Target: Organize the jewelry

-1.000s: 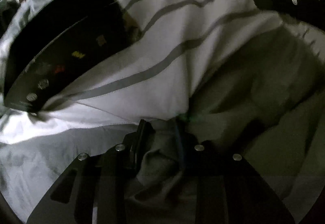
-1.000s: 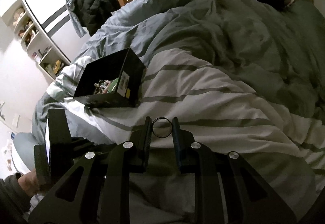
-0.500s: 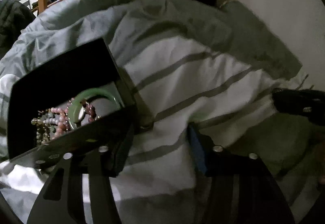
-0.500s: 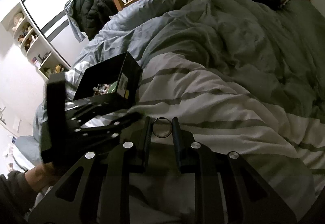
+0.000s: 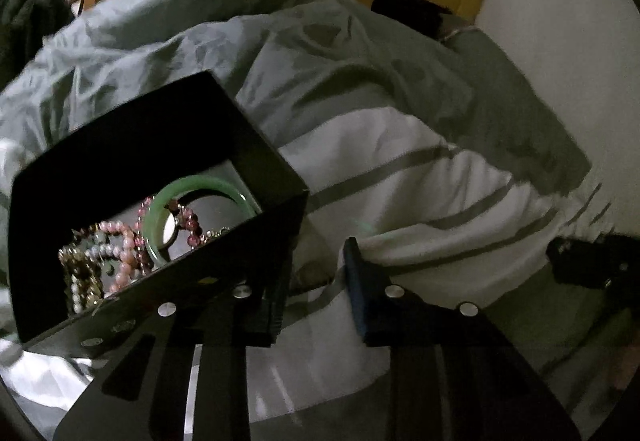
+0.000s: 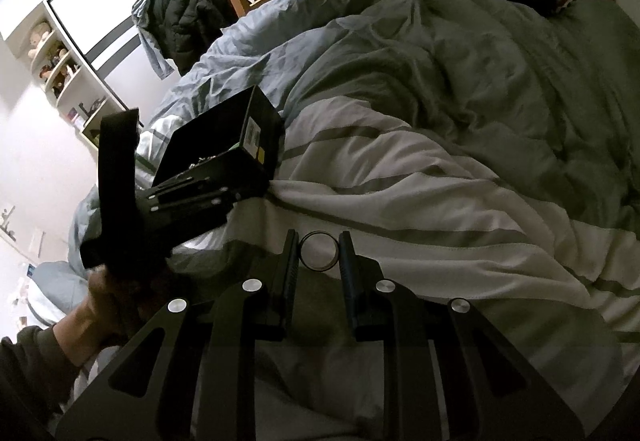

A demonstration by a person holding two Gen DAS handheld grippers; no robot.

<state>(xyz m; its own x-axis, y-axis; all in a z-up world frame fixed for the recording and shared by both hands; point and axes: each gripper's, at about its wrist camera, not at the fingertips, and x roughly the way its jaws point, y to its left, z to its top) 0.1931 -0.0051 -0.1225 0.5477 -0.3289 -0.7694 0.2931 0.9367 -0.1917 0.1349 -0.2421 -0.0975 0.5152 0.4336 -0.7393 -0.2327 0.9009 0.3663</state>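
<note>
The thin dark metal ring [image 6: 319, 251] sat clenched upright between the right gripper's [image 6: 319, 261] pads above the striped duvet [image 6: 420, 201]. The open black cardboard jewelry box [image 6: 224, 145] lay up and to the left, holding a green jade bangle [image 5: 192, 201] and pink bead bracelets [image 5: 120, 241]. The left gripper [image 5: 316, 281], nearer, was closing beside the box's corner; whether it gripped the wall was unclear. It partly blocked the approach.
</note>
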